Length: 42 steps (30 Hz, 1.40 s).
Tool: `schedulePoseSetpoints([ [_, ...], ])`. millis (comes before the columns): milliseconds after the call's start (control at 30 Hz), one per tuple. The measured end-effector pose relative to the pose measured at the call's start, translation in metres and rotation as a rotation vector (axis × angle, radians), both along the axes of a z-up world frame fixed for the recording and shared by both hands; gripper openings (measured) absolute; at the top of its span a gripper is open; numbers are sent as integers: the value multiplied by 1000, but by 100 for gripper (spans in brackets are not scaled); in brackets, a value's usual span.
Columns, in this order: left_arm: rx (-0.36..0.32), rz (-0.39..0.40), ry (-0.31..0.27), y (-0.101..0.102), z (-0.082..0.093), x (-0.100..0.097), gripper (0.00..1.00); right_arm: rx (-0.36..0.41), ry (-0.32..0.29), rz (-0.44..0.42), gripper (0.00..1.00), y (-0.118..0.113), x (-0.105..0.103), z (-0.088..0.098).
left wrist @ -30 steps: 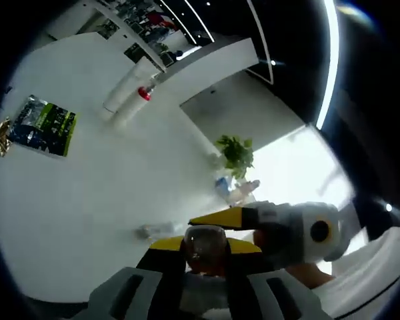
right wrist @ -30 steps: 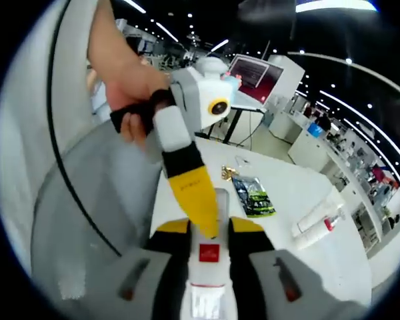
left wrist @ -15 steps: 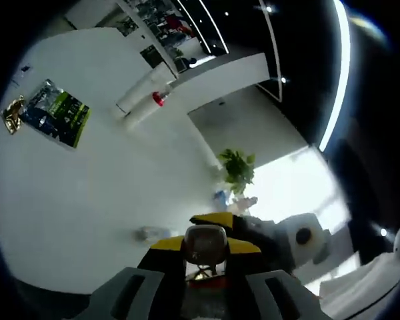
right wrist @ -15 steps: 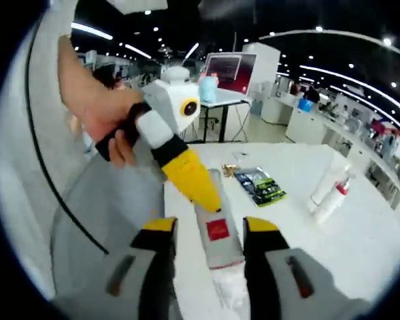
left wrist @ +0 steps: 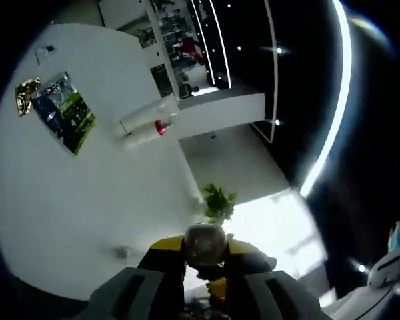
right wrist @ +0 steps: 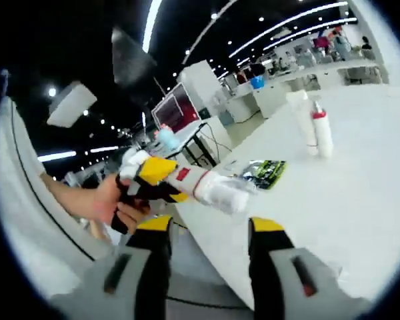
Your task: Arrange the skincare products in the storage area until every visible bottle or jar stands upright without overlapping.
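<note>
The left gripper (right wrist: 161,181), seen in the right gripper view, is clamping its yellow jaws on a white bottle with a red label (right wrist: 210,190) and holding it roughly level above the near edge of the white table (right wrist: 360,220). The right gripper (right wrist: 208,233) is hanging just below it, jaws apart and holding nothing. In the left gripper view the bottle's rounded end (left wrist: 205,244) is sitting between that gripper's own jaws. Two white tubes (right wrist: 310,123) (one with a red cap) are lying side by side farther off, well apart from a green sachet (right wrist: 265,169). As a judgement, the task is at an early stage: the held bottle is waiting to be stood up, and the tubes too.
</note>
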<state>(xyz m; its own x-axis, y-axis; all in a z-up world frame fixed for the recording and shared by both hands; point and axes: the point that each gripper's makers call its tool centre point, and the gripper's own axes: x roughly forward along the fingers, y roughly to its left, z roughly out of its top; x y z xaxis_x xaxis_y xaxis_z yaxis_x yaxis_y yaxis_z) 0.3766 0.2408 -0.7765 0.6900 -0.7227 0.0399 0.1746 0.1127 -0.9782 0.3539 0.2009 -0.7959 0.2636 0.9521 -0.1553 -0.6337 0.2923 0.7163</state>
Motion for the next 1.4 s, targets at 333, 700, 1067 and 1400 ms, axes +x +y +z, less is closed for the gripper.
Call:
schedulePoseSetpoints([
  [333,-104,9,-44,-15,16,-7,22,350,225,-166,22,-4,23,29],
  [700,-99,-60,-102,-23,21,-21,22,443,227,-171,20,-5,30,51],
  [1067,-85,-126,-230,-26,39,-33,23,394,92,-38,19,-2,19,77],
  [1400,-16,-178,-282,-32,40,-41,26,401,96,17,19,-3,13,77],
])
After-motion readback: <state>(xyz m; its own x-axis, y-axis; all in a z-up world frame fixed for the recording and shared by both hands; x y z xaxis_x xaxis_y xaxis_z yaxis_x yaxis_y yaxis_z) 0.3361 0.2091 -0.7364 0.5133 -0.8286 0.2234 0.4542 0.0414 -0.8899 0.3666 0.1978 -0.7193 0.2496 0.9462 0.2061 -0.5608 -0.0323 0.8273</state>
